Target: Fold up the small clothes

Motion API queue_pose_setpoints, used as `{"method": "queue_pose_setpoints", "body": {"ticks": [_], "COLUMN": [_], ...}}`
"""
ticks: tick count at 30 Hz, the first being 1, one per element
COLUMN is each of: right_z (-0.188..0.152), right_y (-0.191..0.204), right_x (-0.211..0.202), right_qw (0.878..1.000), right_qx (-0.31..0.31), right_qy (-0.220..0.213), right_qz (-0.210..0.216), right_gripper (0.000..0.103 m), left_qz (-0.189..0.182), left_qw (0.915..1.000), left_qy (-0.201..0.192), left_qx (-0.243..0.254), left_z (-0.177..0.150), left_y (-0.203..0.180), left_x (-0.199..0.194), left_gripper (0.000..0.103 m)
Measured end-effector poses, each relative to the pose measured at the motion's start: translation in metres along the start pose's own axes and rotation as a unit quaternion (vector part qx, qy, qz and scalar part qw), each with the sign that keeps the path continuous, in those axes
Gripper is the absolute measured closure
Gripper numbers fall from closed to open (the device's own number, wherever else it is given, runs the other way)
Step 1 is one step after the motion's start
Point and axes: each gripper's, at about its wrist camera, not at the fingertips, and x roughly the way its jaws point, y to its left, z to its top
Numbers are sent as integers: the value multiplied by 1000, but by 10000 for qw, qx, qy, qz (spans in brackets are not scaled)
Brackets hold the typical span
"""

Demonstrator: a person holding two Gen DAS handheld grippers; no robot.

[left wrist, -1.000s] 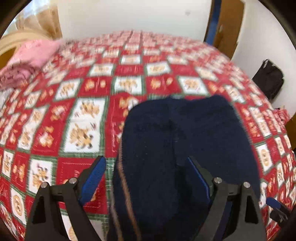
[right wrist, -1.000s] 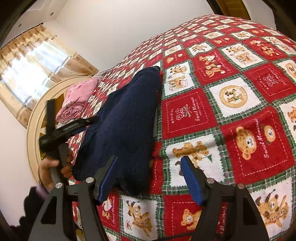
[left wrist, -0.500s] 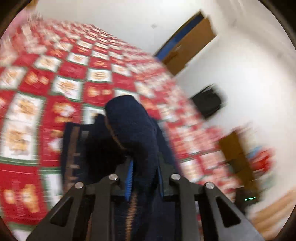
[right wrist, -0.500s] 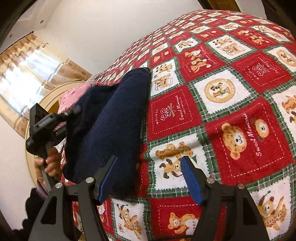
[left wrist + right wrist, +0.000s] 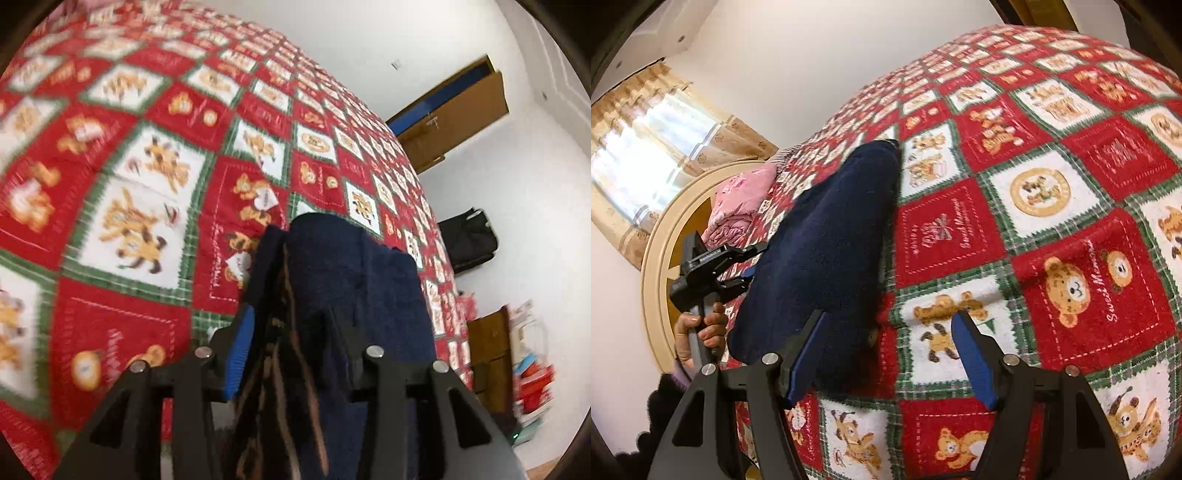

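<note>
garment: navy knit piece with tan stripes at one edge, lying lengthwise on the bedspread towards its left side; folded long and narrow, near end bunched and lifted
left gripper: jaws clamped on the garment's near end, several layers and the striped hem between the pads; in the right wrist view it sits at the garment's left edge, a hand on its handle
right gripper: jaws apart, holding nothing, hovering over the bedspread at the garment's near right corner; left finger overlaps the cloth in view, contact unclear
step (my read): fold the held end over towards the far end
how: carry it low and straight along the garment's long axis, keep layers stacked, edges flush
right gripper's job: pin the crease line or take the other near corner so the base doesn't drag
risk: thick knit, inner layers can slip out of a one-sided pinch; fold goes skewed
nearby: pink folded cloth by the headboard, well apart from the fold path
</note>
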Motion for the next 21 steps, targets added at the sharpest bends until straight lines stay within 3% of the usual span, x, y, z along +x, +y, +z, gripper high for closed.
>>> {"method": "queue_pose_setpoints", "body": {"ticks": [1,3,5,9,13,15,16,17,19,20,21], "right_z": [-1,-3,-4,-10,-17,-19,-20,-20,-19,-19,-19], "right_y": [4,12,15,17,20,21,20,20,19,18,17], "right_x": [-1,-2,0,7,2,-1,-3,-4,-7,-8,-8], "right_qw": [9999,9997,9996,9997,9996,9997,9997,9997,9998,9999,9999], "right_qx": [-95,-236,-251,-103,-196,-198,-189,-178,-155,-130,-115], "right_qy": [-26,-48,-11,161,157,134,128,121,97,84,78], "right_qz": [20,60,105,160,108,81,76,77,70,69,80], "right_gripper": [33,33,33,33,33,33,33,33,33,33,33], "left_qz": [81,333,577,1495,1628,1663,1581,1560,1375,1031,450], "left_qw": [9998,9980,9927,9752,9674,9610,9620,9643,9757,9859,9957], "left_qy": [-47,-113,-226,-324,-260,-181,-83,-11,33,51,114], "left_qx": [148,524,1031,1601,1924,2202,2225,2141,1703,1313,801], "left_z": [-5,-18,-43,-71,-88,-94,-94,-94,-85,-79,-74], "left_y": [-8,-26,-47,-58,-65,-71,-70,-69,-58,-47,-33], "left_x": [-8,-20,-29,-23,-8,-2,2,3,-2,-10,-18], "left_gripper": [52,31,26,25,25,30,35,47,64,76,83]}}
